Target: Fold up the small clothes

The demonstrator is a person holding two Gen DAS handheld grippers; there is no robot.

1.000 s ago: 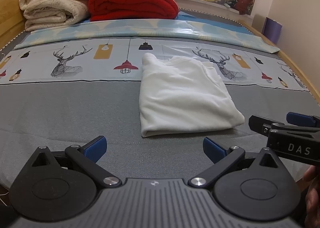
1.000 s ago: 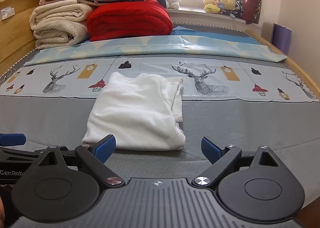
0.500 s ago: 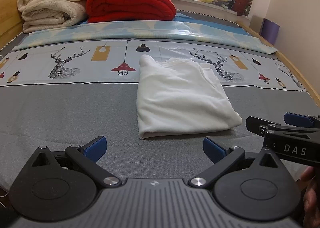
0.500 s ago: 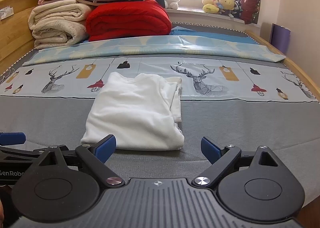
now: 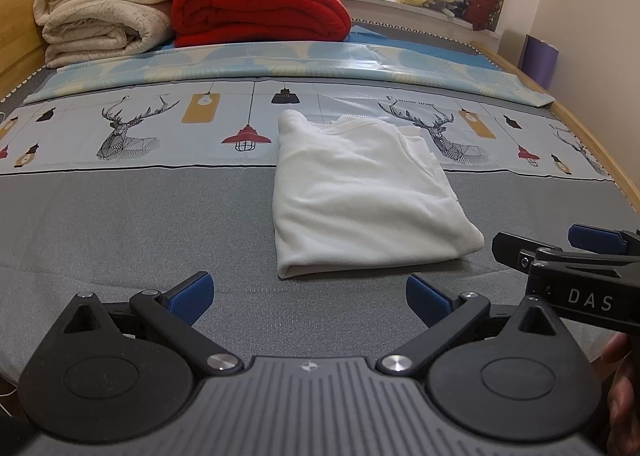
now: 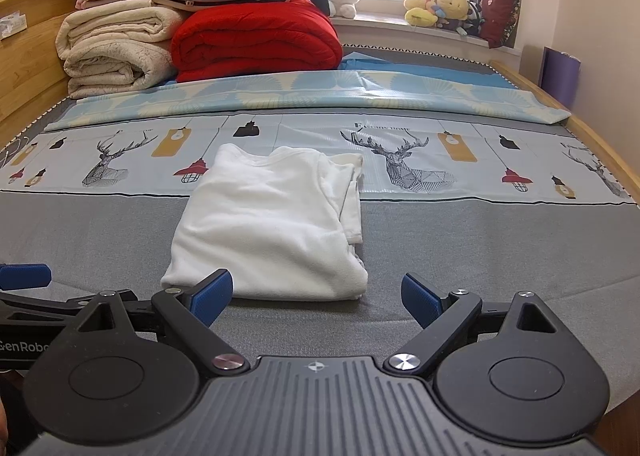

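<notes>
Your left gripper (image 5: 310,294) and right gripper (image 6: 316,294) both hover low over the near edge of the bed (image 5: 120,224), jaws spread wide and holding nothing. The white shirt (image 5: 360,192) lies folded flat in the middle of the grey sheet, just ahead of both sets of fingers and touched by neither.

The likely trouble: if you pinch only the top layer at the near fold, the bundle will probably peel open as you lift. The loose layered edge on the shirt's right side (image 6: 352,208) could also slip out and skew the fold.

The sheet looks soft and may bunch under a low scoop. Folded blankets (image 6: 256,40) are stacked at the far end, and stuffed toys (image 6: 440,6) sit on the windowsill.
</notes>
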